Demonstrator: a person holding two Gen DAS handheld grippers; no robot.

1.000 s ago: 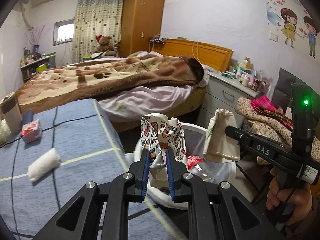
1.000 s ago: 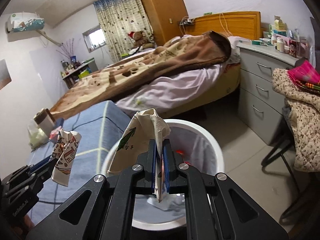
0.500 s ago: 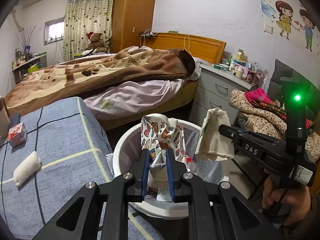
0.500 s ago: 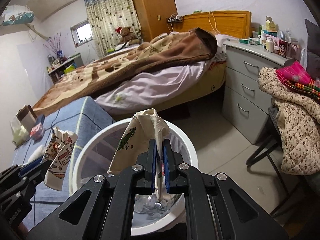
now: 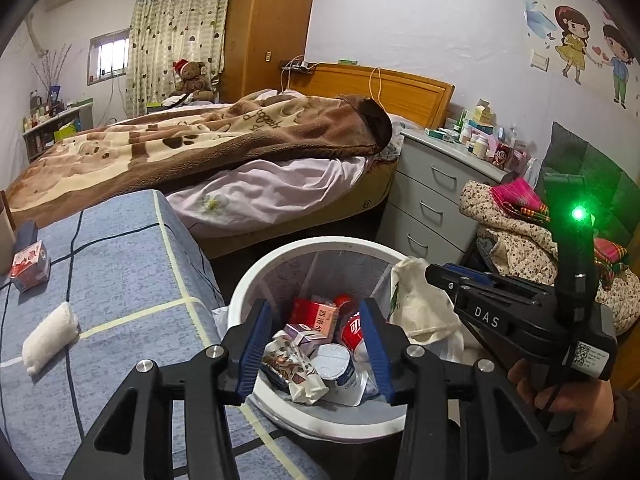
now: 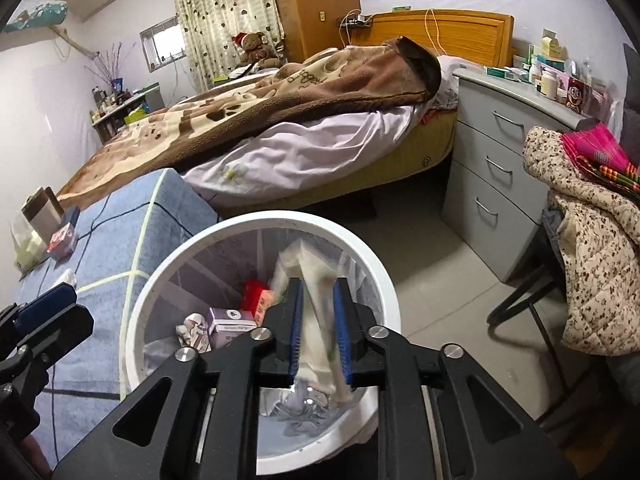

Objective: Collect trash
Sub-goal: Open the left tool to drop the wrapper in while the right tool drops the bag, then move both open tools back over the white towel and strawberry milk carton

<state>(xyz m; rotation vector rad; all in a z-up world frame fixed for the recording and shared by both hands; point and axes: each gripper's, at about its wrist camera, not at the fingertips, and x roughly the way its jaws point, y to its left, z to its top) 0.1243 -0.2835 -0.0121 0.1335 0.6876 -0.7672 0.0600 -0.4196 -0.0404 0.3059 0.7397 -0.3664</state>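
Observation:
A white trash bin (image 5: 280, 256) stands on the floor beside the blue-covered table; it also shows in the right wrist view (image 6: 168, 280). My left gripper (image 5: 314, 352) is open above the bin. The patterned paper wrapper (image 5: 292, 368) lies inside among cartons and a cup. My right gripper (image 6: 319, 332) is open over the bin, and the cream paper bag (image 6: 316, 312) is blurred between its jaws, dropping in. In the left wrist view the bag (image 5: 420, 304) is at the bin's right rim below the right gripper (image 5: 444, 274).
A white rolled cloth (image 5: 50, 336) and a small red carton (image 5: 30, 266) lie on the blue table cover (image 5: 120, 280). A bed (image 5: 240, 152), grey drawers (image 5: 436, 196) and a chair piled with clothes (image 6: 588, 240) surround the bin.
Both grippers have opened over the bin. The patterned wrapper has fallen from the left gripper into the bin, and the cream bag is slipping out of the right gripper.

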